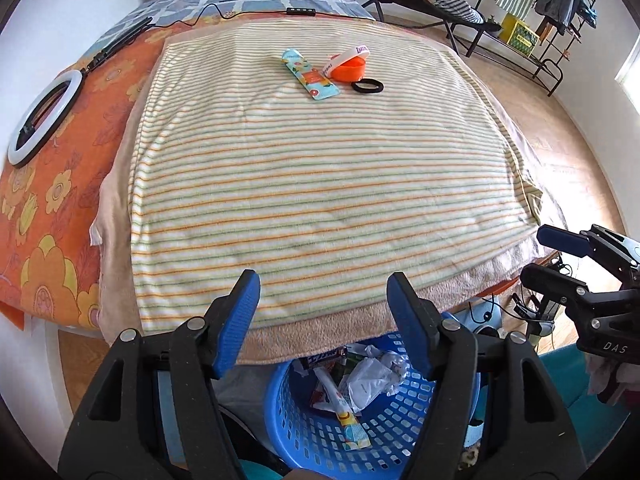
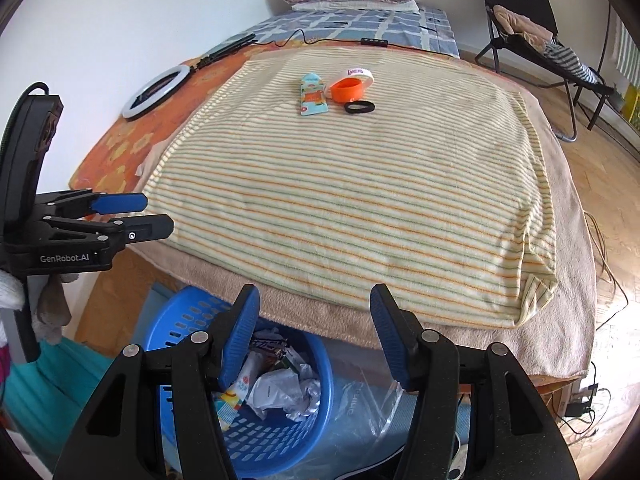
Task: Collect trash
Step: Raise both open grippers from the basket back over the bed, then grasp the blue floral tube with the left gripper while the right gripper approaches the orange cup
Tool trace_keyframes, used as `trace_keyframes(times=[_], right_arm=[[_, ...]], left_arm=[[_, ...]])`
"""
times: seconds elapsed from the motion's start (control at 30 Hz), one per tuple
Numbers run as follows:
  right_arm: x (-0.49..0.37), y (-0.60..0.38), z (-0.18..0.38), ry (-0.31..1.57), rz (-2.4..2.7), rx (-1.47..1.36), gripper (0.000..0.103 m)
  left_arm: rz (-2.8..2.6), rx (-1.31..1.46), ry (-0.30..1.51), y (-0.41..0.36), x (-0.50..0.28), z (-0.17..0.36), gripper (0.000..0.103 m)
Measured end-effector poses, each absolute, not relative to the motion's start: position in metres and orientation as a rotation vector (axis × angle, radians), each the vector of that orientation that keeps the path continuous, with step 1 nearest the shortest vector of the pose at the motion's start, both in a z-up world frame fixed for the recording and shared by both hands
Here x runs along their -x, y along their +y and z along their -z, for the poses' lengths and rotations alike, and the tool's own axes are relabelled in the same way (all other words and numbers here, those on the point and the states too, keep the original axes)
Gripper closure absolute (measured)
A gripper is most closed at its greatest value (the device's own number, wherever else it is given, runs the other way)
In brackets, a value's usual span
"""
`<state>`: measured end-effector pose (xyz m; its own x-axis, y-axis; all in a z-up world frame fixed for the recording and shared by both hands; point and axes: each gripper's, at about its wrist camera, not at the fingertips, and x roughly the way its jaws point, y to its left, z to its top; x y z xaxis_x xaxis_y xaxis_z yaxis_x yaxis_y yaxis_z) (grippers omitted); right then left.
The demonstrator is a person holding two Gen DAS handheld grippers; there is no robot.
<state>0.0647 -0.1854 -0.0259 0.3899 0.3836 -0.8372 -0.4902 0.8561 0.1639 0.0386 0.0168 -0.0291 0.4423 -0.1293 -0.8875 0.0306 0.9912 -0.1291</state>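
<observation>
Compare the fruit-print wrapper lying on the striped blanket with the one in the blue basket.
The flat turquoise fruit-print wrapper on the striped blanket lies fully in view beside an orange plastic cup; the similar fruit-print wrapper in the blue perforated plastic basket is partly covered by crumpled white paper. The first is uncollected; the second is binned. Both share the print.

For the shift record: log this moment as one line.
left gripper: open, empty | right gripper: open, empty | blue basket: holds wrappers, crumpled paper | striped blanket: snack wrapper, orange cup, wristband, black hair tie
</observation>
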Motion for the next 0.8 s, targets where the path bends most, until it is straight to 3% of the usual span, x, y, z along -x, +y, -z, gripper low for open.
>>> trace_keyframes(times=[0.73, 0.8], right_arm=[[-0.233, -0.181, -0.012, 1.004, -0.532, -0.133, 0.046], [-0.247, -0.179, -0.01, 1.017, -0.539, -0.164, 0.046]], left_arm=[[0.078, 0.261, 1.049, 0.055, -0.196, 0.025, 0.035], [0.077, 0.287, 1.049, 0.061, -0.213, 0.028, 0.04]])
